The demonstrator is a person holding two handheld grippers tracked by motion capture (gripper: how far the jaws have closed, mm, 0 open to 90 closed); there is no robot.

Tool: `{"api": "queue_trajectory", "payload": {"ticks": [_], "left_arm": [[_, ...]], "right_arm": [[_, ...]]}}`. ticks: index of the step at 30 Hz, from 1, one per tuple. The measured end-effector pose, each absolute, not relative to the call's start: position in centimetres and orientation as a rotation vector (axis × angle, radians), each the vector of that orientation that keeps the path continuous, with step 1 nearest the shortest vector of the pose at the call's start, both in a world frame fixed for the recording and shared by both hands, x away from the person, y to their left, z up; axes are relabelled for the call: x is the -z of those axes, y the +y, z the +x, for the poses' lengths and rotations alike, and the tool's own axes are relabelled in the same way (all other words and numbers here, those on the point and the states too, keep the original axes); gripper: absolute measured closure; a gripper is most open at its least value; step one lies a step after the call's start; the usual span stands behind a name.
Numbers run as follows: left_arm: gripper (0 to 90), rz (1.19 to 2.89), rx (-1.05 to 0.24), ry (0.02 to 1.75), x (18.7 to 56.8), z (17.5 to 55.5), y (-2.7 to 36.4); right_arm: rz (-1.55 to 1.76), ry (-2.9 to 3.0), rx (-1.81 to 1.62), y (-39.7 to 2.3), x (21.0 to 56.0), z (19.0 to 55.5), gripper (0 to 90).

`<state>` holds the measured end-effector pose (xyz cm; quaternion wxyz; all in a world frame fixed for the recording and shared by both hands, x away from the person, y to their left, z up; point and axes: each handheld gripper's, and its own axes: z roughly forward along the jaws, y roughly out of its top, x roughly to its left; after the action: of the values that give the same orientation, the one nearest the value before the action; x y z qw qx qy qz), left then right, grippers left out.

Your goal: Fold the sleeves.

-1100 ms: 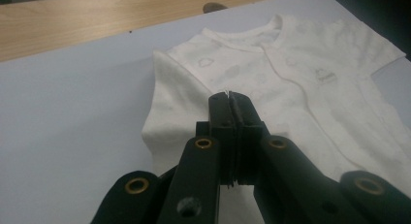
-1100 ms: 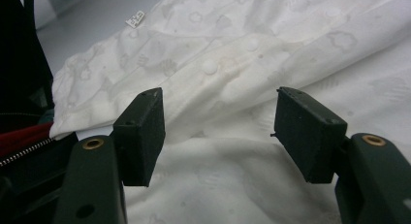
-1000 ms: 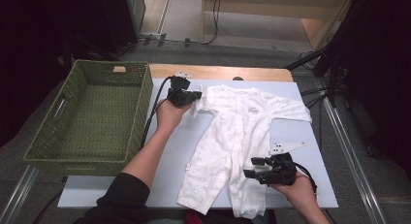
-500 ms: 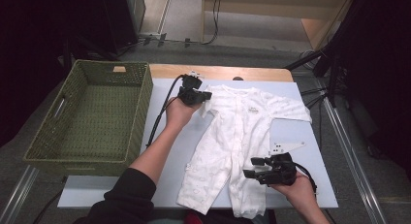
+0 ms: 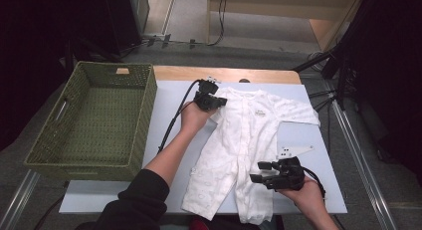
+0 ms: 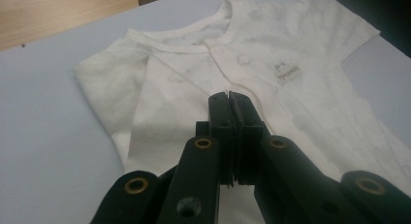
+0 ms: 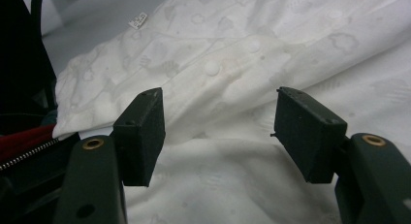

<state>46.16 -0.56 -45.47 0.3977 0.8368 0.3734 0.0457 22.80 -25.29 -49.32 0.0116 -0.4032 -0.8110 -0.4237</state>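
Observation:
A white baby romper [image 5: 244,135] lies face up on the pale blue table top [image 5: 169,98], neck at the far end. My left gripper [image 5: 215,101] is shut on the romper's left sleeve and holds it folded in over the chest. In the left gripper view the jaws [image 6: 230,95] meet with a sliver of white cloth pinched at their tips, and the neckline [image 6: 208,40] lies beyond. My right gripper [image 5: 261,172] stands open just over the right leg near the front edge. Between its jaws [image 7: 220,132] the snap-buttoned cloth [image 7: 232,49] lies untouched.
A green woven basket [image 5: 50,155] stands at the left of the table top. A strip of wooden table [image 5: 224,73] shows behind the romper. A black stand [image 5: 338,65] and cables are on the floor at the far right.
My left gripper has moved to the right with the sleeve, folding it over the romper's chest. The right gripper has stayed in place.

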Motion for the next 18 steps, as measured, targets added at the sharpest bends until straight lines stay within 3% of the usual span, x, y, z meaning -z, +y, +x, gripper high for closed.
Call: {"api": "queue_trajectory", "payload": {"ticks": [7, 13, 18], "left_arm": [[86.9, 2.097, -0.042, 0.924, 46.5, 46.2, -1.6], [60.5, 2.081, -0.001, 0.908, 46.3, 46.3, -1.3], [48.1, 2.11, 0.018, 0.913, 46.2, 46.7, -0.4]], "right_arm": [[-1.253, -2.53, 1.323, -25.3, 49.3, 22.8, 33.9], [-1.252, -2.531, 1.321, -25.3, 49.4, 22.8, 33.9], [-1.251, -2.533, 1.319, -25.3, 49.4, 22.8, 33.9]]}}
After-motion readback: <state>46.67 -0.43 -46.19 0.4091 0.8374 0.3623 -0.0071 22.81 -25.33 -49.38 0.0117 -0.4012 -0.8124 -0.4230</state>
